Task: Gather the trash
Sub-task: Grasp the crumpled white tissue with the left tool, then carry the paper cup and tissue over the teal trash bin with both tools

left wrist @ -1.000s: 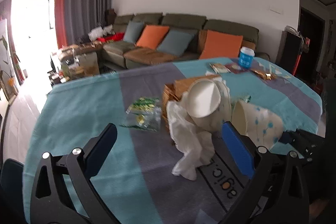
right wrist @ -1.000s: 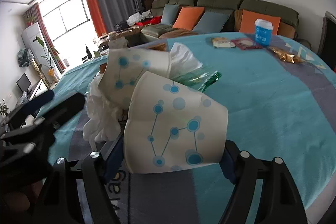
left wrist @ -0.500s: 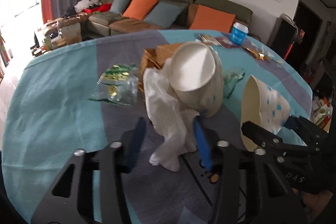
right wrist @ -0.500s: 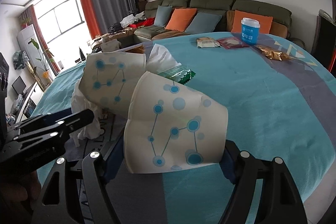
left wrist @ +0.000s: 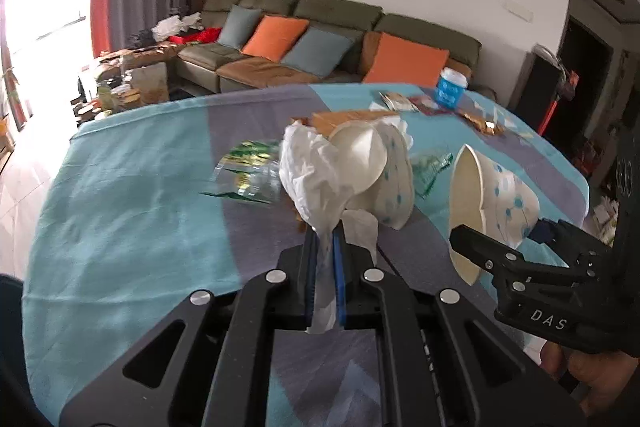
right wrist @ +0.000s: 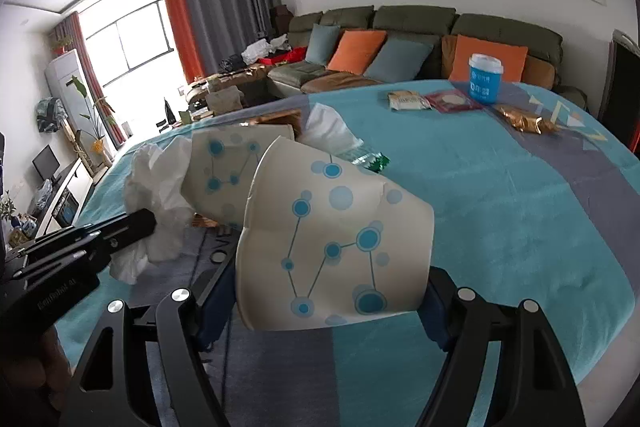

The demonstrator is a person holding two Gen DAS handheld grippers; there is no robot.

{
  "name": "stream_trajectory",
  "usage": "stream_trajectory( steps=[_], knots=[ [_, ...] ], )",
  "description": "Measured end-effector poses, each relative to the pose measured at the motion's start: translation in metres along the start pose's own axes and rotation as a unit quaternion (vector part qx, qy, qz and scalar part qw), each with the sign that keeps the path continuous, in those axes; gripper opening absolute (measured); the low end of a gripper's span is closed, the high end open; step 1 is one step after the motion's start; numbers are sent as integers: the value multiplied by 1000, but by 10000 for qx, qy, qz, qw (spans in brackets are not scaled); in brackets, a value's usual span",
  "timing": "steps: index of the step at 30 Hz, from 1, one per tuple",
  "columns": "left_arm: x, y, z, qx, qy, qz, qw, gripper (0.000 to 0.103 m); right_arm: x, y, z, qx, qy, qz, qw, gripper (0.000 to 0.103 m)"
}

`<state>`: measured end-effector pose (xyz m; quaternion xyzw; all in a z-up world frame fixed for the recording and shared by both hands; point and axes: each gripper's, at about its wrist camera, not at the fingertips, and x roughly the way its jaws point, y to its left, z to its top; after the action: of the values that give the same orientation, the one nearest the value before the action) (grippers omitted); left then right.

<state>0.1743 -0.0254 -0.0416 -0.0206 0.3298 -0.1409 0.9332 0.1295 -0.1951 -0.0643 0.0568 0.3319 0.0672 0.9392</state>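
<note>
My left gripper (left wrist: 324,233) has its jaws closing, and the pads pinch the lower end of a crumpled white tissue (left wrist: 316,171). The tissue bunches up against a white paper cup with blue dots (left wrist: 384,171) lying on its side on the tablecloth. My right gripper (right wrist: 330,291) is shut on a second dotted paper cup (right wrist: 336,243), held sideways just above the table, mouth to the left. In the left wrist view that held cup (left wrist: 492,203) sits to the right of the tissue. The right wrist view shows the left gripper (right wrist: 140,223) at the tissue (right wrist: 156,179).
A clear wrapper with green print (left wrist: 248,163) lies left of the tissue, and a brown cardboard piece (left wrist: 348,117) lies behind the cup. At the far right stand a blue lidded cup (left wrist: 450,89), snack packets (left wrist: 400,103) and a gold wrapper (left wrist: 484,125). The teal and grey tablecloth (left wrist: 120,227) covers the table.
The left jaws went from wide open to pinched on the tissue, after moving in around it. The right gripper kept its cup almost still.
</note>
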Motion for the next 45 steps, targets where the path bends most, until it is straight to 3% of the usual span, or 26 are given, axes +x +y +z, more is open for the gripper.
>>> stream_trajectory(
  steps=[13,25,34,45],
  knots=[
    [-66,11,-1,-64,-651,325,9973,8,-33,31,10,-401,-535,251,9974,74],
    [-137,35,-14,-268,-1237,1115,9857,8,-65,82,28,-954,-1063,807,9864,74],
    [-189,73,-30,-624,-1513,1912,9678,8,-66,134,45,-1339,-1101,1586,9720,75],
    [-251,122,-54,-1115,-1636,2950,9348,8,-50,219,59,-1844,-834,2604,9440,75]
  ],
)
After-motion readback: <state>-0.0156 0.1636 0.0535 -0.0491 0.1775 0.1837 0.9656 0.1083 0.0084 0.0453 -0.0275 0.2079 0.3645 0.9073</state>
